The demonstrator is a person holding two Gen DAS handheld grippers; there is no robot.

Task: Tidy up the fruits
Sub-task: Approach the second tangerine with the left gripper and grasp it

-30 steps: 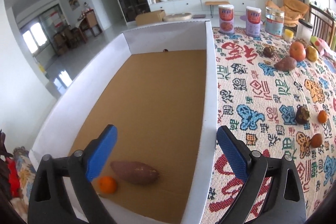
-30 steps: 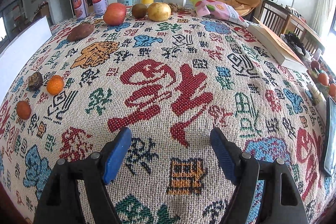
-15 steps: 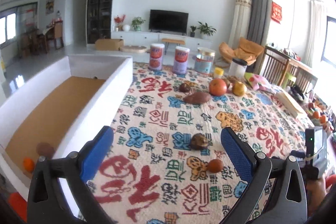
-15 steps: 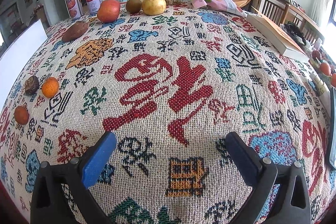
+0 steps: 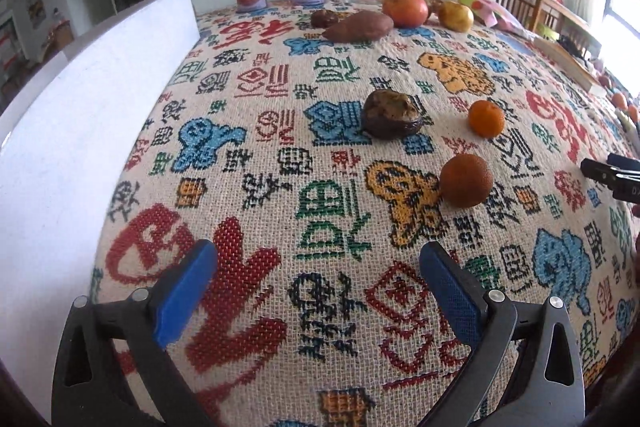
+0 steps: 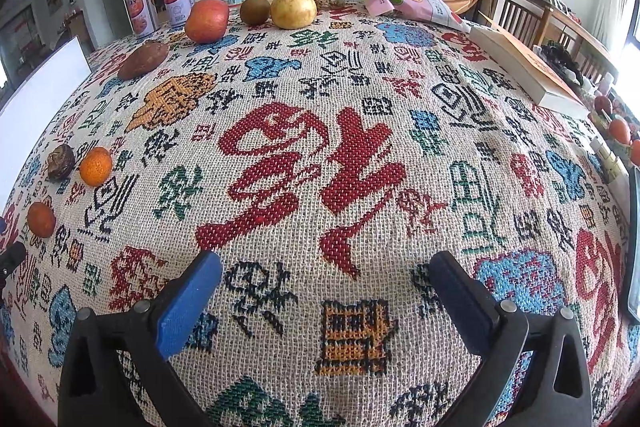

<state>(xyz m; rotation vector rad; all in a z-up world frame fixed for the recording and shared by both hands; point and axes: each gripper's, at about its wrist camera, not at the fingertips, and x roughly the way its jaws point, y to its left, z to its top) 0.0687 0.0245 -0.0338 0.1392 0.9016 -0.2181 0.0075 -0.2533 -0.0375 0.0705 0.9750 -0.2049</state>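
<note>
Both claws are seen spread wide and empty. The left gripper hangs low over the cloth at the bottom of the left view; the right gripper is held the same way at the bottom of the right view.

Most of the sorting appears undone, judged from how much fruit lies loose on the cloth. In the left view a dull orange is seen right of centre, nearest the left gripper, with a brighter orange above it and a dark wrinkled fruit beside that at centre. Toward the top of the frame a sweet potato, a red apple and a yellow fruit are grouped; a kiwi is shown between the last two in the right view.

The box fills the left edge of the left view, but only its white outer wall is shown; its inside is hidden, so what has been put away cannot be told. The small dark lump behind the sweet potato is too blurred to name. A black part at the right edge of the left view is cut off; it is likely the other gripper.
</note>
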